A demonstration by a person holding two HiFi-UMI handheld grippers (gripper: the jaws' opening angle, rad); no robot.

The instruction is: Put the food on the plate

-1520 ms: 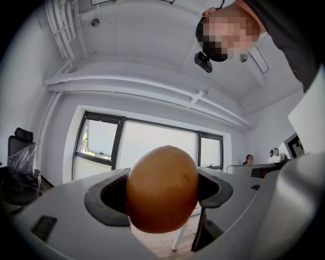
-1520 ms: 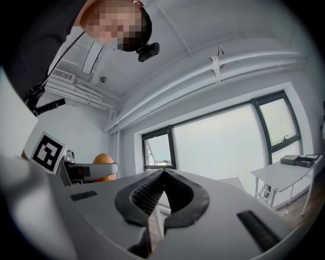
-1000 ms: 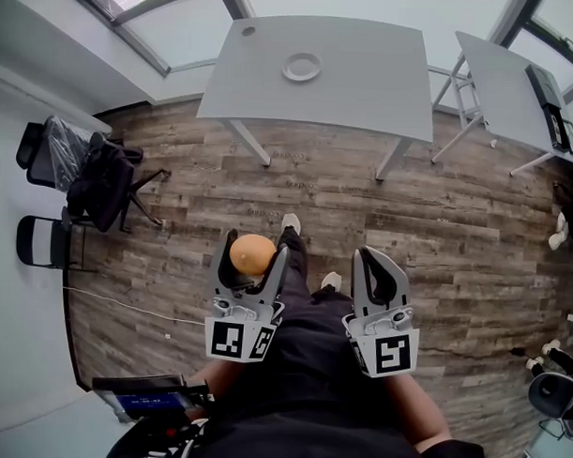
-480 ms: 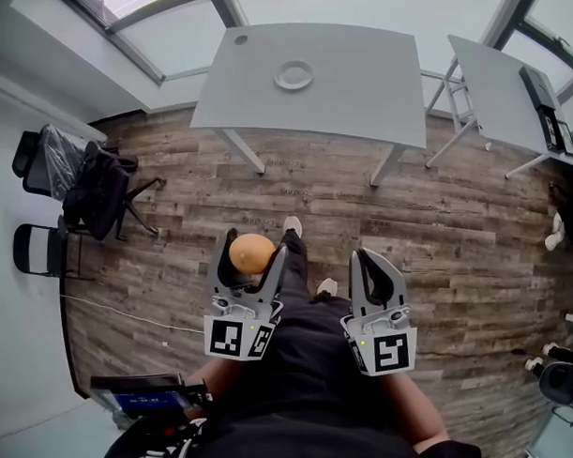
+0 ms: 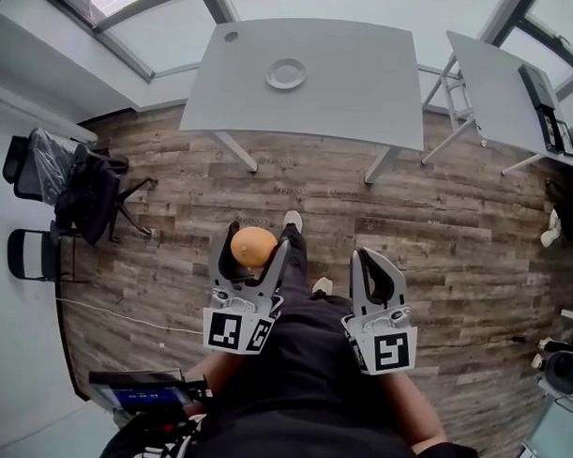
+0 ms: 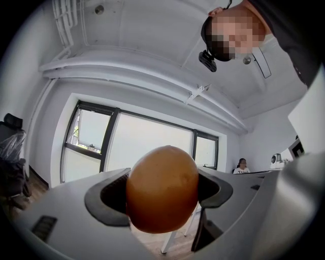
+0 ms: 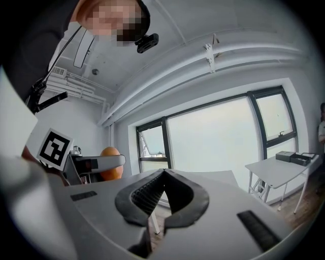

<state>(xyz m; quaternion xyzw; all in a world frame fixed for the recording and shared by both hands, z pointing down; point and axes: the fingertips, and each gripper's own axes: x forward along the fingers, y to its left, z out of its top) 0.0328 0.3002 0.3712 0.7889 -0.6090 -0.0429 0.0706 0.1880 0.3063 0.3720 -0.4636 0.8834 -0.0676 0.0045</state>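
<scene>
An office: plain grey desks (image 5: 367, 76), swivel chairs (image 5: 77, 183) on wood-plank flooring (image 5: 474, 239), and big windows (image 6: 147, 144).

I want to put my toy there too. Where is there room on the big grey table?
Most of the table is bare: the wide stretch from the plate to the right edge, and a narrower strip between the plate and the left edge. The side table is free except the dark gear on its right. The chairs crowd the left floor.

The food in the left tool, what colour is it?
The food is orange-brown; clearest in the left gripper view.
</scene>
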